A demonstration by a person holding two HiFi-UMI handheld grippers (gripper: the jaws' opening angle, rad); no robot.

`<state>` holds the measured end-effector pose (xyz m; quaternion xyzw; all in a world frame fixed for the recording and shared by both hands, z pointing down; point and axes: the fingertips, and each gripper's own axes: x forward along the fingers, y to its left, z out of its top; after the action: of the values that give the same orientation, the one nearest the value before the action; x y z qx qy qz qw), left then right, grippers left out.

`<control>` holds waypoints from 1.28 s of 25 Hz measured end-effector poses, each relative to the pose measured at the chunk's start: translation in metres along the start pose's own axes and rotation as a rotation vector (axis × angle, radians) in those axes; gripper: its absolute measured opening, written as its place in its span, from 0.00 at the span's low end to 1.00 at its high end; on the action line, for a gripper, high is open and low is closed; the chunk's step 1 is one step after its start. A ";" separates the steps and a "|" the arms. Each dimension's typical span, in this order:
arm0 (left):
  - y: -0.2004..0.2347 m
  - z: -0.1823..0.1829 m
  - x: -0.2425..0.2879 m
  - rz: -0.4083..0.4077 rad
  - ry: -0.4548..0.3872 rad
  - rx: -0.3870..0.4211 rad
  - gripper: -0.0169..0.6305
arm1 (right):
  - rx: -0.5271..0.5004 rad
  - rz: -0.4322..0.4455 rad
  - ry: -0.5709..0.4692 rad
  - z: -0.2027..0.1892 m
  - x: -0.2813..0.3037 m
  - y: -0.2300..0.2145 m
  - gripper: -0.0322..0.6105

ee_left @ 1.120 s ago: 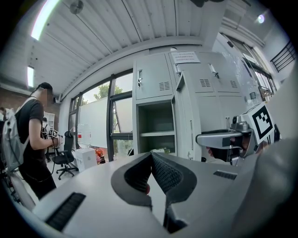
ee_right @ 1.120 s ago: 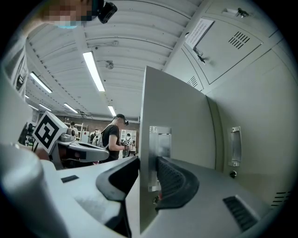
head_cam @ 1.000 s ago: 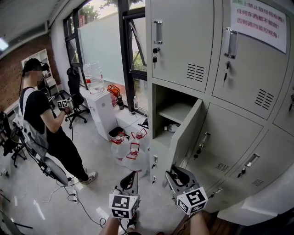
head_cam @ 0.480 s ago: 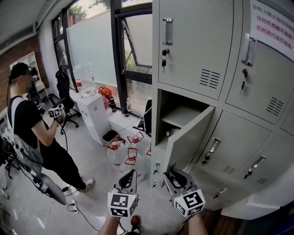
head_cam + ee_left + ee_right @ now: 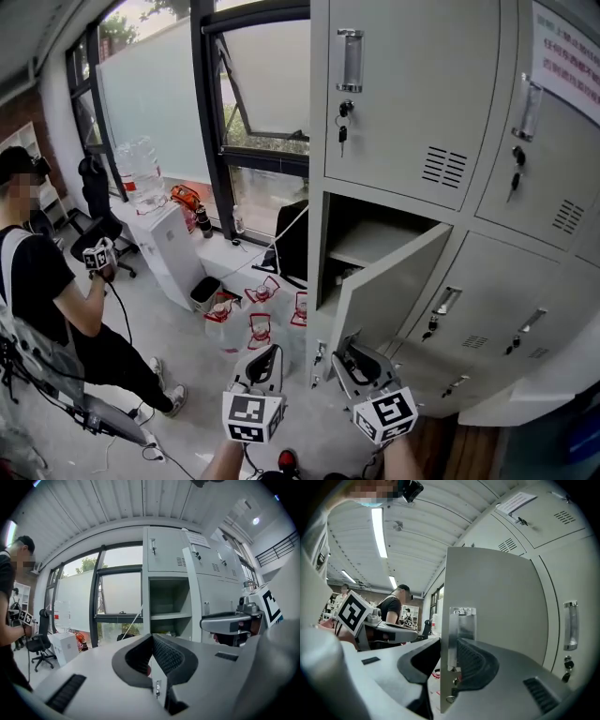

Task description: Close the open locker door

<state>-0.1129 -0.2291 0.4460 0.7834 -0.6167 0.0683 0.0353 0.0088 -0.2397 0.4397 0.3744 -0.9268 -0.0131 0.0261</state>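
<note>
The grey locker door [image 5: 394, 281] stands half open in front of its empty compartment [image 5: 361, 234], hinged on the right. My right gripper [image 5: 349, 349] is at the door's lower free corner. In the right gripper view the door's edge [image 5: 487, 597] and its metal latch plate [image 5: 461, 620] run between the jaws, and the right gripper [image 5: 450, 667] is shut on that edge. My left gripper [image 5: 267, 354] hangs beside it to the left, away from the door. Its pads meet at the tips with nothing in them [image 5: 151, 639], and it points at the open compartment [image 5: 168, 606].
Closed lockers [image 5: 403, 94] surround the open one. A person [image 5: 47, 300] holding another gripper stands at the left. A white water dispenser [image 5: 169, 248] and several water jugs [image 5: 253, 323] stand on the floor under the window [image 5: 253, 103].
The head view has swung so the lockers fill more of the frame and the person sits further left. Both grippers hold about the same place by the door's lower corner.
</note>
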 end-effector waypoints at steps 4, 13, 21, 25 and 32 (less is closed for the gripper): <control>0.018 -0.002 0.014 -0.046 0.002 0.001 0.06 | 0.012 -0.067 0.006 0.000 0.017 -0.003 0.23; 0.050 -0.001 0.044 -0.136 0.000 0.012 0.06 | 0.024 -0.181 0.003 0.002 0.054 -0.012 0.22; 0.075 -0.001 0.068 -0.165 0.004 0.007 0.06 | 0.026 -0.244 0.009 0.004 0.085 -0.026 0.22; 0.085 0.001 0.082 -0.167 0.006 -0.003 0.06 | 0.030 -0.270 0.014 0.004 0.101 -0.036 0.20; 0.097 0.004 0.107 -0.157 0.008 -0.012 0.06 | 0.024 -0.309 0.018 0.003 0.129 -0.060 0.15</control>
<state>-0.1826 -0.3559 0.4559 0.8288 -0.5536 0.0650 0.0477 -0.0419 -0.3726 0.4390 0.5128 -0.8580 -0.0027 0.0276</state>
